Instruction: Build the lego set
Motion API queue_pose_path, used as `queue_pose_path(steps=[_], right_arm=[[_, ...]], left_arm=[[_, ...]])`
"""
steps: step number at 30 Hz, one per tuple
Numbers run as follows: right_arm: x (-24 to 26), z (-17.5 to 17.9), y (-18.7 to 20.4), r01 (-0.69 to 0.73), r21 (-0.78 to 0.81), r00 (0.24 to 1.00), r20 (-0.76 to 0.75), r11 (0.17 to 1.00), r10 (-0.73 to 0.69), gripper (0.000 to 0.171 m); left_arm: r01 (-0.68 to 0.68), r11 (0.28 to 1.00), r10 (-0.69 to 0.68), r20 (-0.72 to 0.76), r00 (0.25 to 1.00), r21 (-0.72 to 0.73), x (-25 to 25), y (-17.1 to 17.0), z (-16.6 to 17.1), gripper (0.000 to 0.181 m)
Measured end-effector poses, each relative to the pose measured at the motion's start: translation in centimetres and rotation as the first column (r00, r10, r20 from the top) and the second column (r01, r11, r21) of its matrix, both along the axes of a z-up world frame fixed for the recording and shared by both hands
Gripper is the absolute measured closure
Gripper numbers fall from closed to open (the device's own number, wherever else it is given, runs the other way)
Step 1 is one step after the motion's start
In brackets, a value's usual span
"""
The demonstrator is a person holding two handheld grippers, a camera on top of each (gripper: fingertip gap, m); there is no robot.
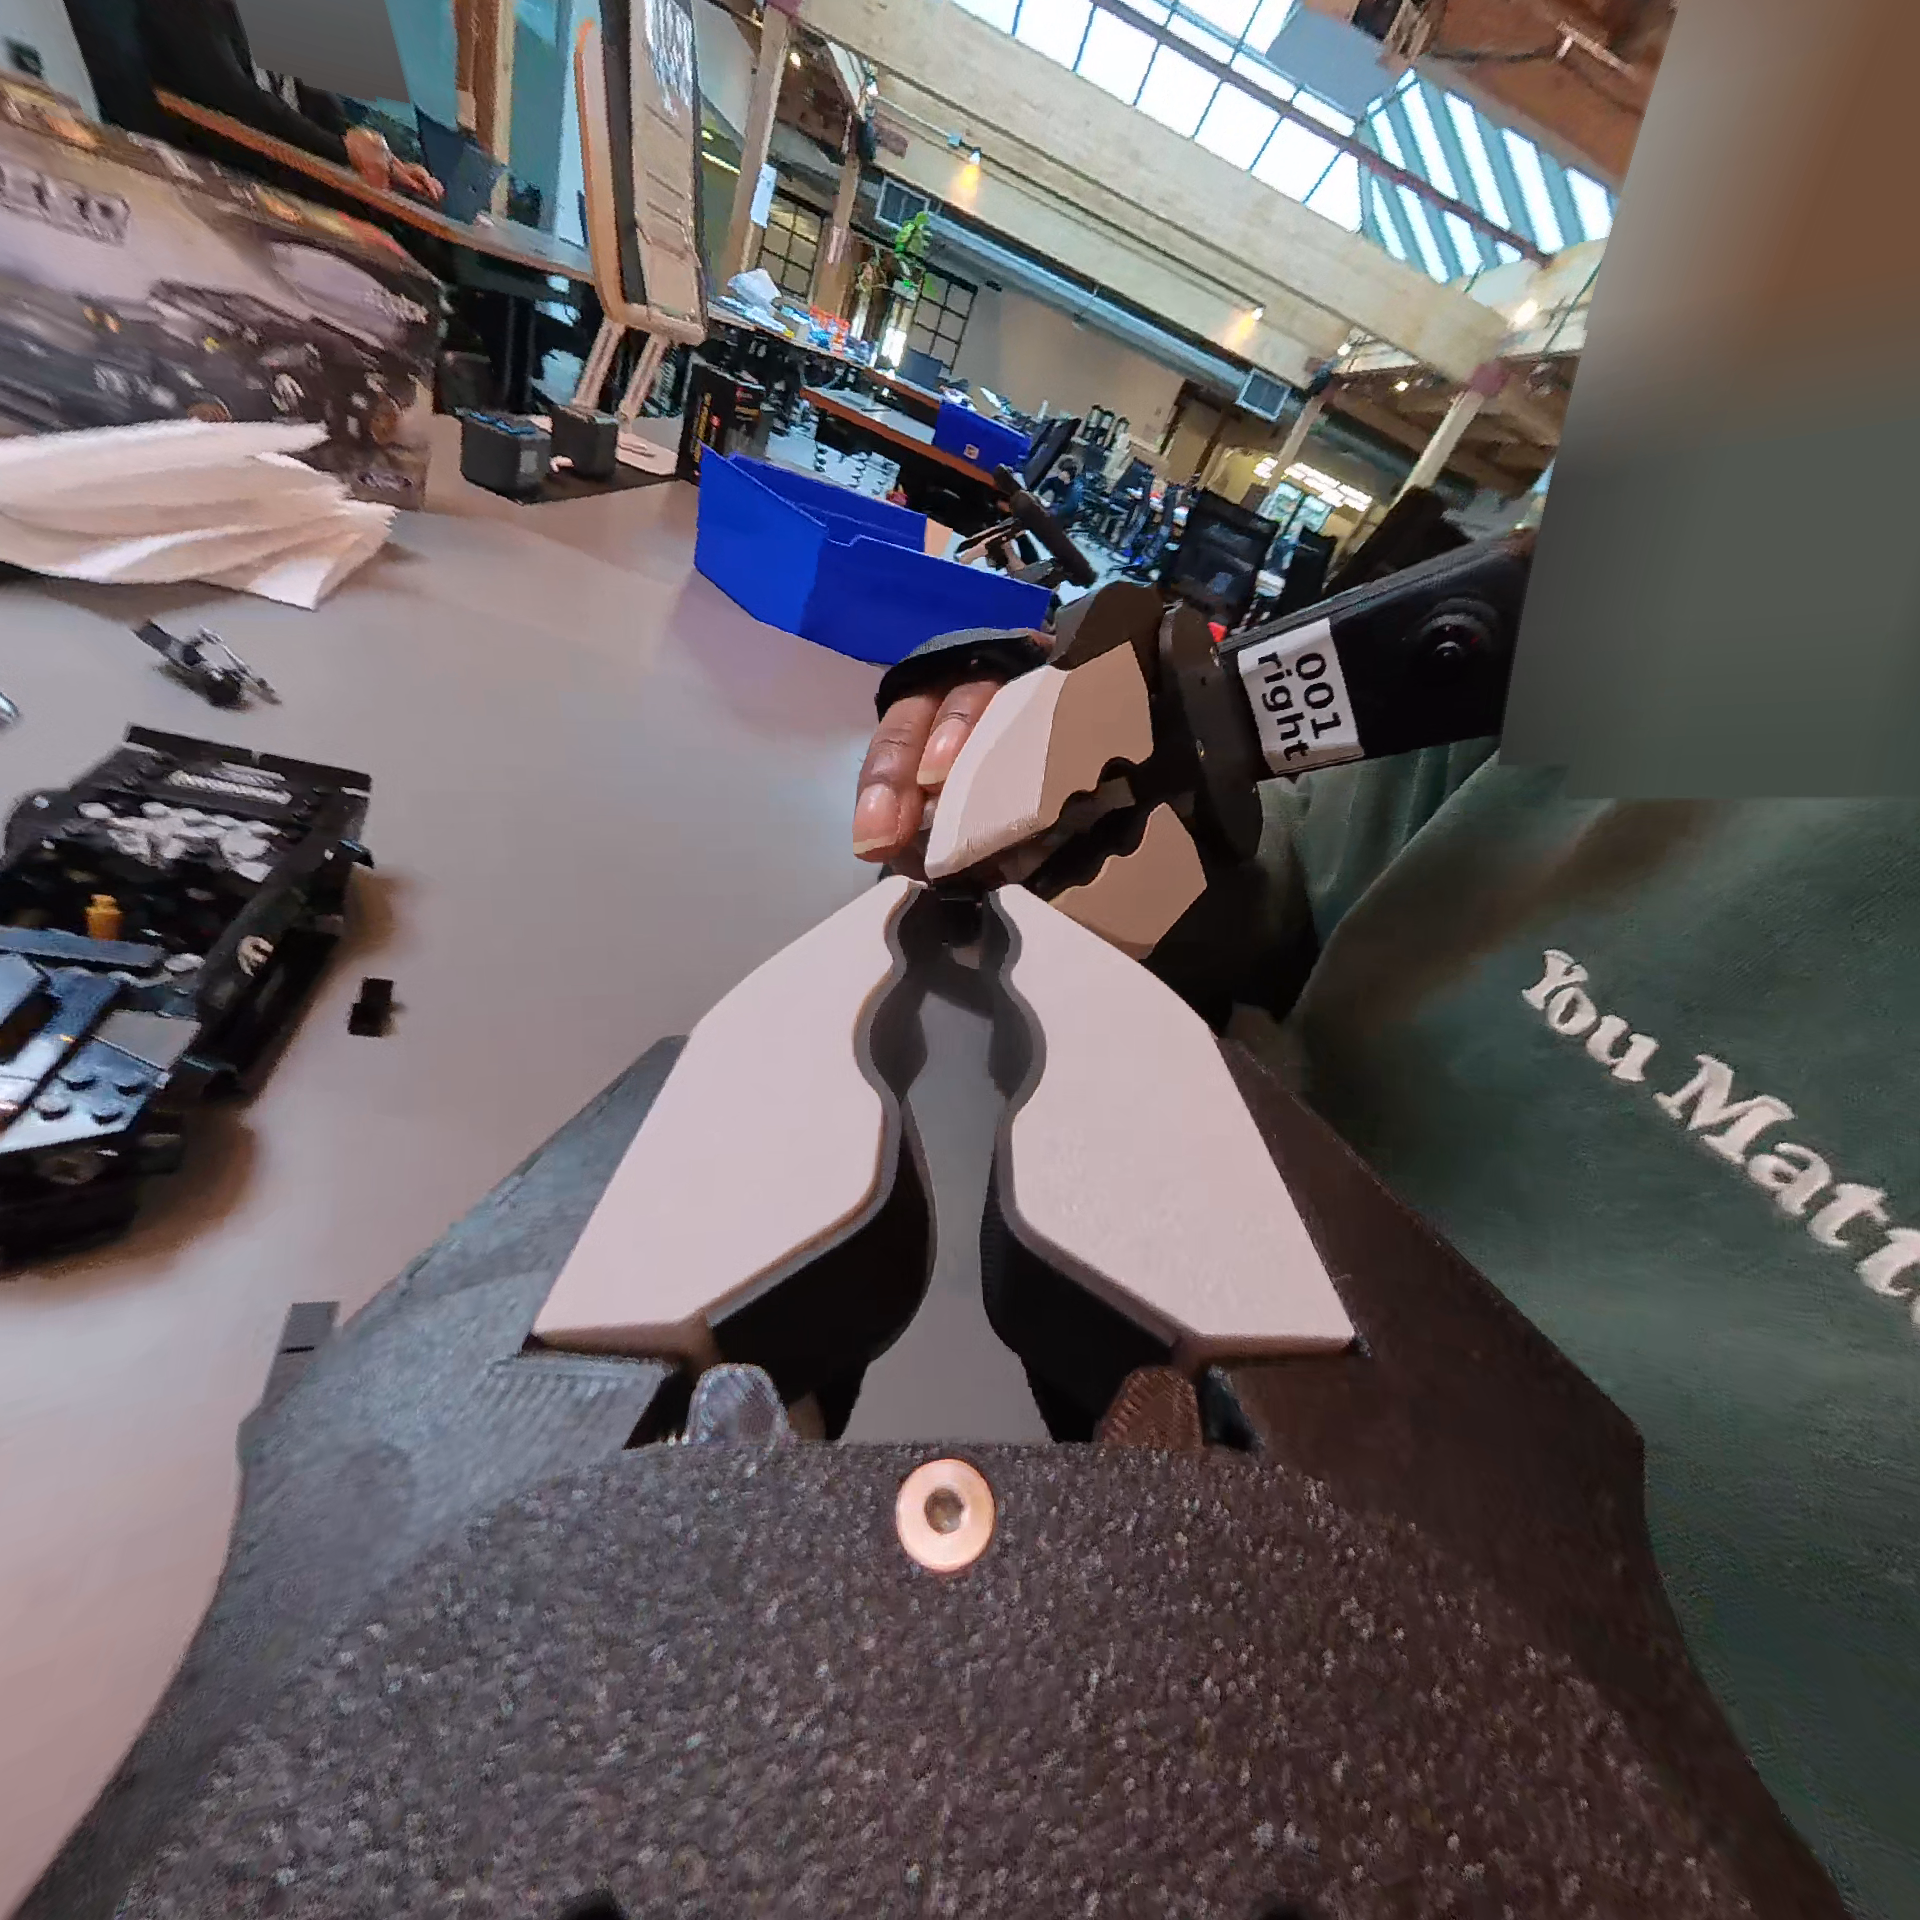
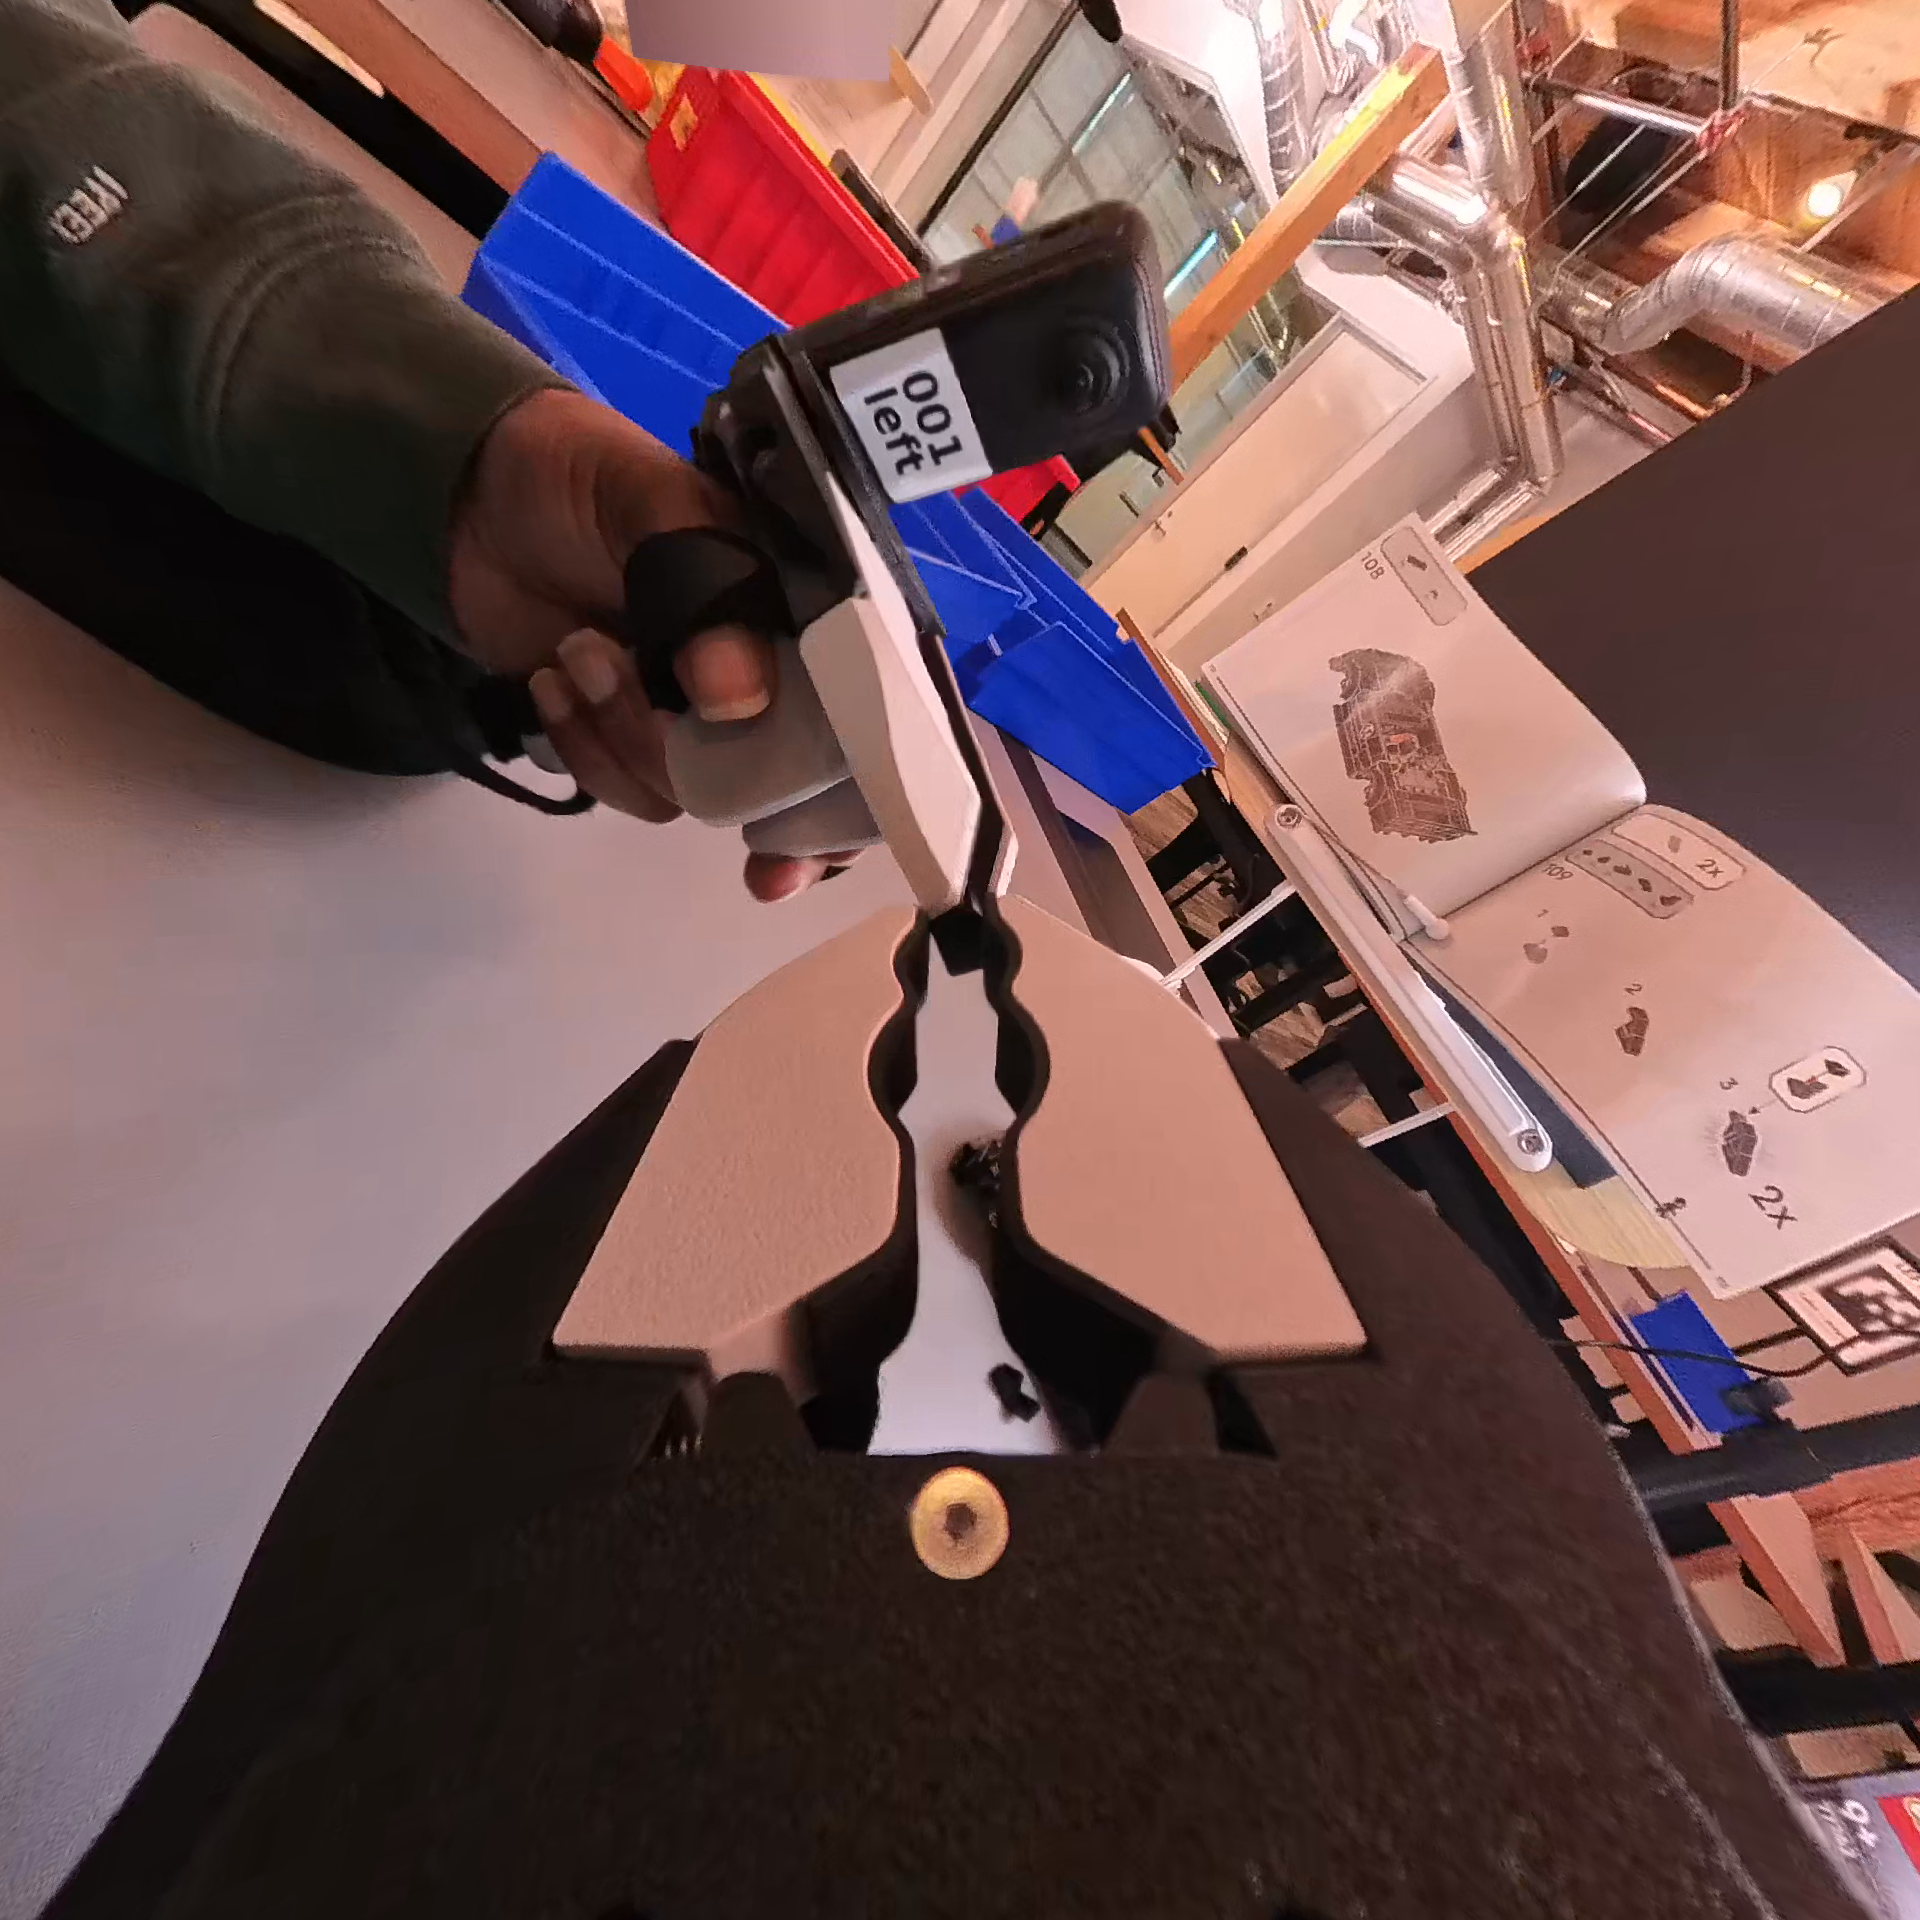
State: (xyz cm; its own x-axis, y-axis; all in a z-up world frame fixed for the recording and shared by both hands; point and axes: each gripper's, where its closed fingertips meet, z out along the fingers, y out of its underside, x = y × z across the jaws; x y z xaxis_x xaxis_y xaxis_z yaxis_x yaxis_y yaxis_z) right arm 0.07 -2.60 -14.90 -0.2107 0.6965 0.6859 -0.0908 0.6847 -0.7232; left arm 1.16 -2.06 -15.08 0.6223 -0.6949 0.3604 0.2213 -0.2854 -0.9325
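My left gripper [image 1: 951, 902] is shut on a small black lego piece [image 1: 958, 925] at its fingertips. My right gripper [image 2: 961, 930] is shut on a small black lego piece [image 2: 956, 951] too. The two grippers meet tip to tip above the table; the right gripper [image 1: 943, 876] touches the left one's tips, and the left gripper [image 2: 968, 899] shows the same in the right wrist view. I cannot tell whether they hold one piece or two joined pieces. The partly built black lego car [image 1: 156, 956] lies at the left on the table.
A loose black piece [image 1: 372, 1004] and a small black assembly [image 1: 208, 665] lie near the car. The lego box [image 1: 187, 312], white paper [image 1: 177, 509] and a blue bin [image 1: 831, 561] stand behind. The open instruction booklet [image 2: 1558, 883] is at the right. Small black pieces [image 2: 979, 1166] lie on the table. The grippers are tip to tip, or close to it. Left tips and right tips are each some 35 cm from the small black assembly [image 1: 208, 665].
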Motion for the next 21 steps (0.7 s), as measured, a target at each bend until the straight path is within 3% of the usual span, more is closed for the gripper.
queue_pose_path(steps=[10,21], right_arm=[[0.41,0.46,0.32,-0.042,-0.037,0.999,-0.018,0.998,0.042,0.154],[0.25,-0.33,0.39,-0.039,-0.014,0.999,0.016,0.999,0.039,0.162]], left_arm=[[-0.007,0.995,0.018,-0.103,0.994,0.104,0.25,-0.37,0.35,0.172],[0.027,1.0,-0.026,0.067,0.997,-0.016,0.06,0.14,-0.15,0.172]])
